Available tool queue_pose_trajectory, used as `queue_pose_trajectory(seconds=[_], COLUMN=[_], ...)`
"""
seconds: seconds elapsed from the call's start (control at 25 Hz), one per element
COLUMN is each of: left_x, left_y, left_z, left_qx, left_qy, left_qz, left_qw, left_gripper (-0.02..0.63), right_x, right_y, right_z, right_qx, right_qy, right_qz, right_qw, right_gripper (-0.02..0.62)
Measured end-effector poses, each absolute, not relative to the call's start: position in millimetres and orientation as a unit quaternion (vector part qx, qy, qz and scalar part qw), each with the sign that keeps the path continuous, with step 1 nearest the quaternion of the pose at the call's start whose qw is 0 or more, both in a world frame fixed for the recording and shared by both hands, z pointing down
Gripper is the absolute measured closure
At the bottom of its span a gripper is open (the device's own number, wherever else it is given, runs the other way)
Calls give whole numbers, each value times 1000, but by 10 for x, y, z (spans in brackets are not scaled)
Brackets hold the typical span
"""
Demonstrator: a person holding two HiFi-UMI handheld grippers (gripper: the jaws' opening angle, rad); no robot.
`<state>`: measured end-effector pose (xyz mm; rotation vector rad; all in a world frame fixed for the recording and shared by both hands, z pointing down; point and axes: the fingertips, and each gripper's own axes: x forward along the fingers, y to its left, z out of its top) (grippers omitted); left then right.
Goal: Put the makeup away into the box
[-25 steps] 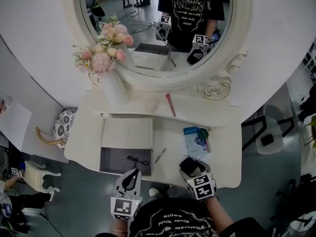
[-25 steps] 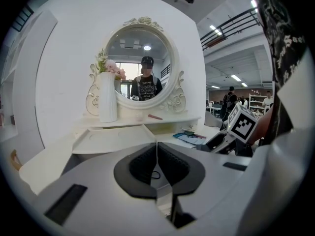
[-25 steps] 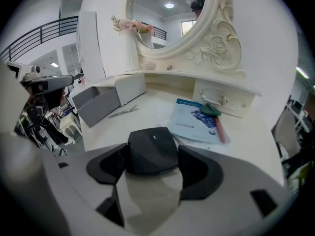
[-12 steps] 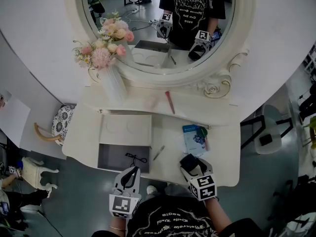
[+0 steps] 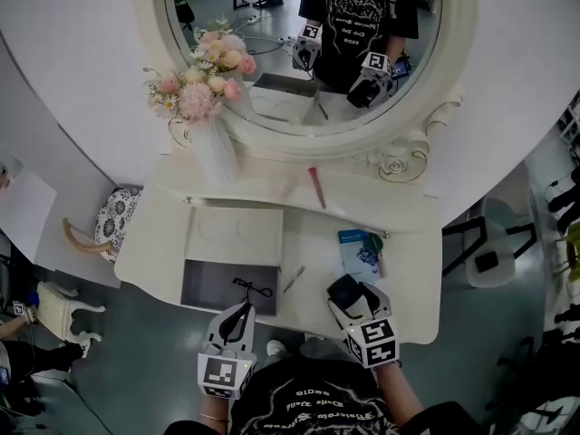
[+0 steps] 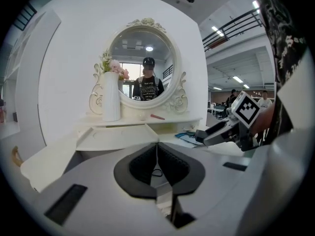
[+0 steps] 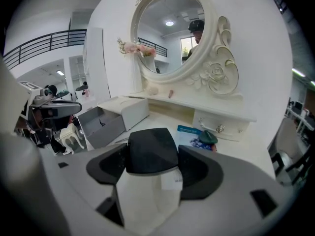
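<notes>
Grips a black-capped bottle [image 7: 146,154] in the right tool [image 5: 347,293] over the bench [image 5: 313,247], right of the open box [image 5: 208,290]. Holds the left tool [image 5: 243,311], jaws pressed together and empty, near the box front, with a curler [image 5: 251,287] inside.

White vase [image 5: 216,152] w/ pink flowers [image 5: 201,87] stands left of oval mirror [image 5: 305,43]; blue booklet [image 5: 358,248] on vanity [image 5: 313,243].

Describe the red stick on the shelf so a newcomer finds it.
Under the round mirror runs a raised shelf. The red stick lies there, right of the white vase; the other slim stick is grey and sits lower, beside the open box.
</notes>
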<state>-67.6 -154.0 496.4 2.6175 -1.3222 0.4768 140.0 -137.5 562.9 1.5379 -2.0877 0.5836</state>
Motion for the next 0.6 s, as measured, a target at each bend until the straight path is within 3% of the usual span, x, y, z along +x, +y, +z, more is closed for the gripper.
queue_pose_trajectory(seconds=[0.6], left_x=[-1007], left_y=[-1481], left_z=[5054], left_qx=[864], left_qy=[-473], left_qz=[152], left_qw=[85], left_gripper=[583], right_x=[985], right_y=[-1642], right_z=[5385], right_qx=[523], right_qy=[-805], right_qz=[185], right_qw=[212], right_gripper=[268])
